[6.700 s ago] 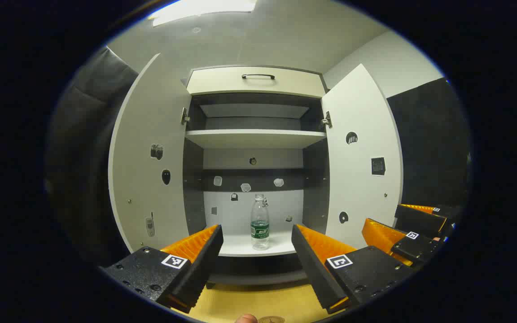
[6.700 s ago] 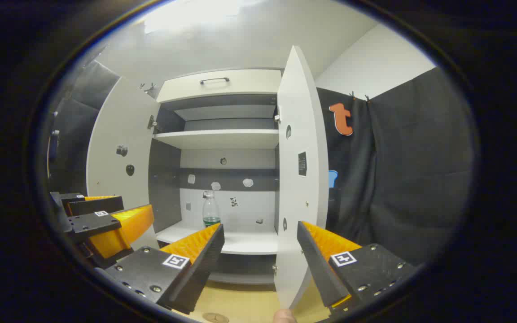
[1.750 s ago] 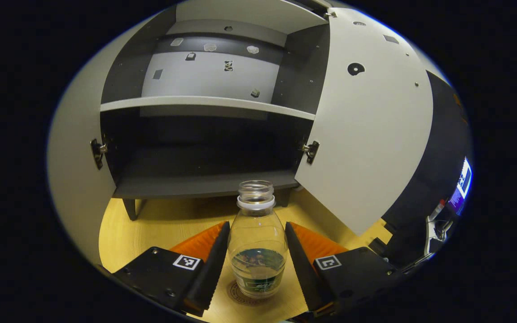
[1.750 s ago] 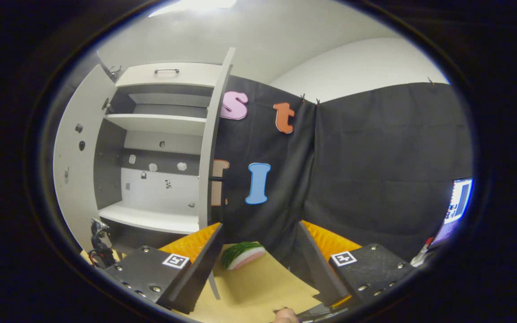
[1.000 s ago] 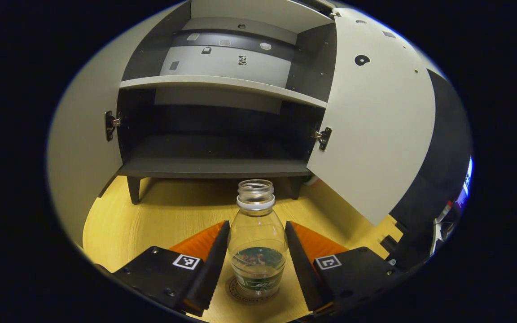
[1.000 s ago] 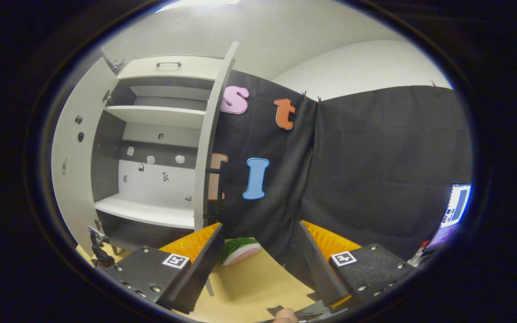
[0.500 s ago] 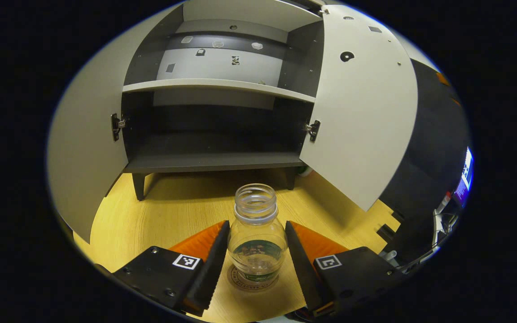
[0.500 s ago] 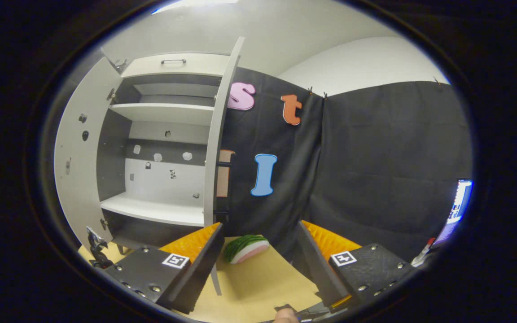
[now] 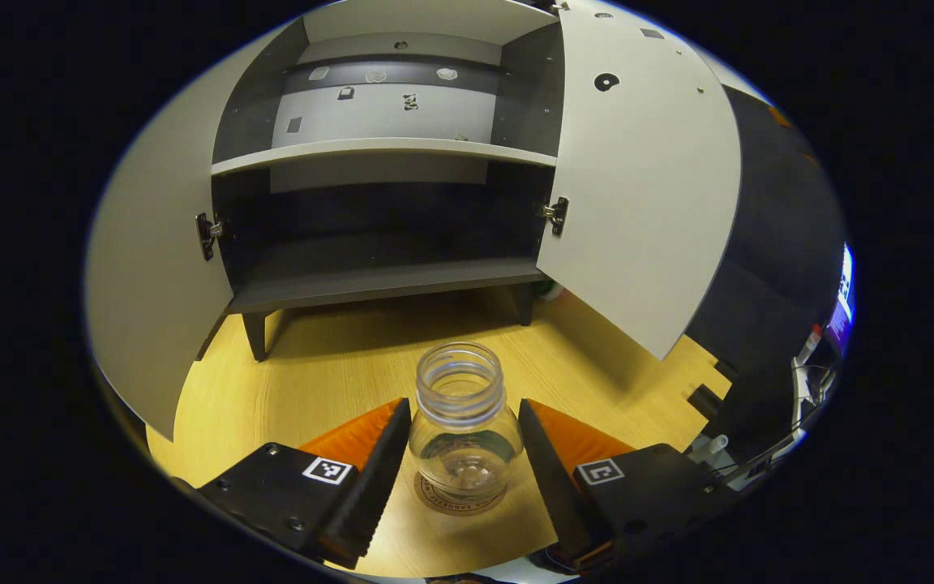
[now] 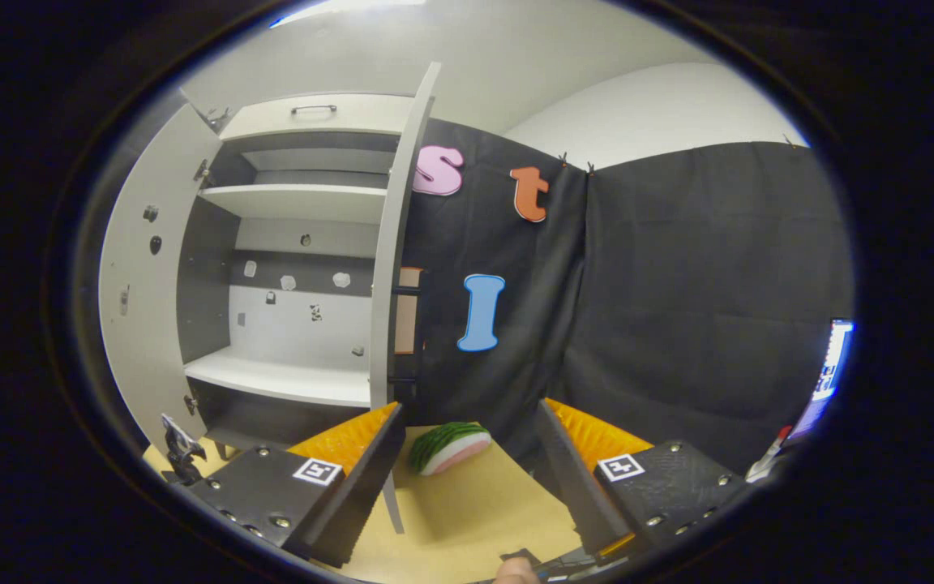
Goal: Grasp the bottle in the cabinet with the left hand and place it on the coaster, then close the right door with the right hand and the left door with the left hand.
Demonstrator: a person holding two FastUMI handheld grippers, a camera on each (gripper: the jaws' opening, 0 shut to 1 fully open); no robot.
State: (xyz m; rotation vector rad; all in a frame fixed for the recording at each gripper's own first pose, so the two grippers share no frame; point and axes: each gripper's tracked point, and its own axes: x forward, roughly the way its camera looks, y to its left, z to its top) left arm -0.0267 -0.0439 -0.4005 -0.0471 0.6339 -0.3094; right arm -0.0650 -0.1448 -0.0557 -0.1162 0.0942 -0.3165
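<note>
1. In the left gripper view the bottle (image 9: pixel 462 438) stands upright on the round coaster (image 9: pixel 460 501) on the yellow wooden table (image 9: pixel 329 381), near the camera and well in front of the cabinet (image 9: pixel 386 276).
2. The left gripper (image 9: pixel 464 454) sits around the bottle's body, one finger on each side; whether the pads press the plastic or merely lie beside it cannot be told.
3. The bottle's mouth is uncapped and points up toward the camera.
4. Beyond it, the left door (image 9: pixel 151 276) and the right door (image 9: pixel 645 186) both stand swung open.
5. In the right gripper view the right gripper (image 10: pixel 471 466) has its fingers spread apart with nothing between them, hovering near the right door's edge (image 10: pixel 392 268).
6. A watermelon-slice toy (image 10: pixel 449 446) lies on the table just beyond those fingers.
</note>
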